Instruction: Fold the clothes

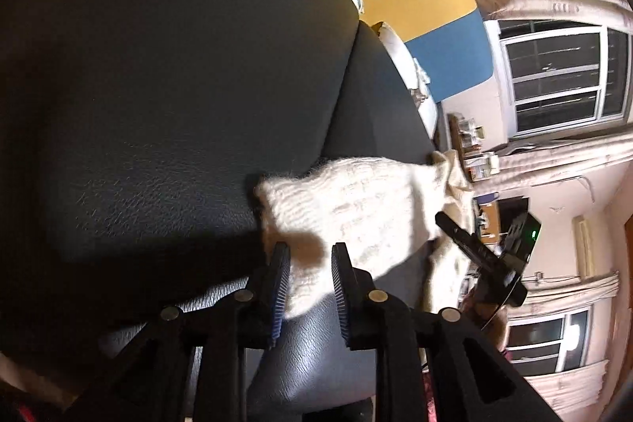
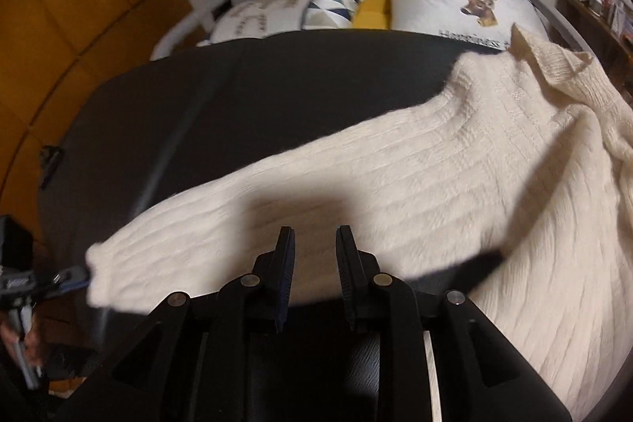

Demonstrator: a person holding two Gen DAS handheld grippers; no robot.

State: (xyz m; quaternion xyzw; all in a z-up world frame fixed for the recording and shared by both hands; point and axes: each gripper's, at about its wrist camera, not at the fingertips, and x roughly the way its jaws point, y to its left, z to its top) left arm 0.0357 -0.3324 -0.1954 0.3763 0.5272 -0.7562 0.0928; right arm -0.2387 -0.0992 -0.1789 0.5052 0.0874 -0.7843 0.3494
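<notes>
Left tongs (image 1: 310,263): parted, jaws either side of the sleeve end, not pinching it.
Right tongs (image 2: 314,248): parted, hovering over the sleeve, holding nothing.
Sweater (image 2: 494,153): cream knit, spread on the black mat (image 2: 237,97); one sleeve stretches out toward the left tongs (image 2: 59,279).
Bed: two pillows (image 2: 467,10) beyond the mat, against a yellow and blue wall.
</notes>
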